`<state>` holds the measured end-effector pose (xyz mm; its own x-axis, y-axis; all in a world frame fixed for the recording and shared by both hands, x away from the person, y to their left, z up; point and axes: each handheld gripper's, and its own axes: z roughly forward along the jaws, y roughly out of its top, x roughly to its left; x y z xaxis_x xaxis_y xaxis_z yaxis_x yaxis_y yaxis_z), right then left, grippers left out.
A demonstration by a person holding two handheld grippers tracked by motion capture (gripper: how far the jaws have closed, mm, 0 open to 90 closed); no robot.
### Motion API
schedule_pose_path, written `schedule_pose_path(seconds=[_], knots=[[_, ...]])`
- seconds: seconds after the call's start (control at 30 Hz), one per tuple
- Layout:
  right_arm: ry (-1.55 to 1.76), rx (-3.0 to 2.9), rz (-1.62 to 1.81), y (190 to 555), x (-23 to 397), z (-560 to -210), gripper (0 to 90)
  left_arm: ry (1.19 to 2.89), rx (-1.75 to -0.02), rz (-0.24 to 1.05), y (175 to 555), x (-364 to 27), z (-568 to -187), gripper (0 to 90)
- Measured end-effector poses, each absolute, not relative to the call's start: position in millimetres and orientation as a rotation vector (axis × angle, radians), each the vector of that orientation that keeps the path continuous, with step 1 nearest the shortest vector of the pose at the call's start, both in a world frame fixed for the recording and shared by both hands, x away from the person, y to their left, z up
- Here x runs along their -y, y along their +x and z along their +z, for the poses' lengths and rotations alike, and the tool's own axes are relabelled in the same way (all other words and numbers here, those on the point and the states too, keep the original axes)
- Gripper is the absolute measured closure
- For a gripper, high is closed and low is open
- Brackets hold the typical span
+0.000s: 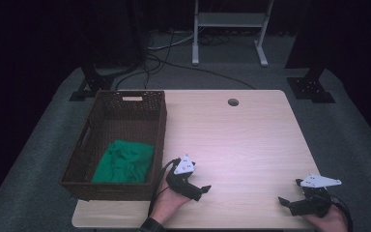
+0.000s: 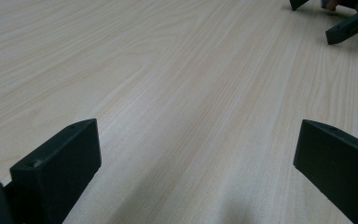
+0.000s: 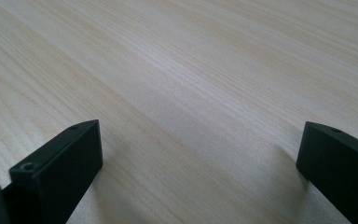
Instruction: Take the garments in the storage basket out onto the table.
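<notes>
My left gripper [image 1: 200,191] rests low over the pale wooden table [image 1: 241,140] near its front edge, just right of the basket, held by a hand. In the left gripper view its two black jaws stand wide apart, left gripper [image 2: 196,145] open with bare wood between them. My right gripper [image 1: 290,192] sits near the front right corner, held by the other hand, its grey plate on top. Seen along its own jaws, the right gripper [image 3: 200,145] is open over bare wood. The right gripper's jaw tip [image 2: 349,27] shows far off in the left gripper view.
A dark woven basket [image 1: 160,126] stands on the table's left side with a crumpled green cloth [image 1: 124,162] in its near half. A round cable hole [image 1: 233,102] lies near the far edge. Beyond the table, stand legs [image 1: 92,79] and cables [image 1: 174,63] sit on grey carpet.
</notes>
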<state>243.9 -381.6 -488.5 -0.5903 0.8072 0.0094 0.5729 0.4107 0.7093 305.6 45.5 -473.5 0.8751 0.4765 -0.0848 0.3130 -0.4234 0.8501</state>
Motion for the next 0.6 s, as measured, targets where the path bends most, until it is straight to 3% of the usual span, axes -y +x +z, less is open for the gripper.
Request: schedule_pose_path(seconds=[0.6], knots=[[1.193,-2.336,0.979,243.9,381.5,-488.5,0.0,2.007,-0.579,0.222,309.6,-48.1,-468.2,0.0]])
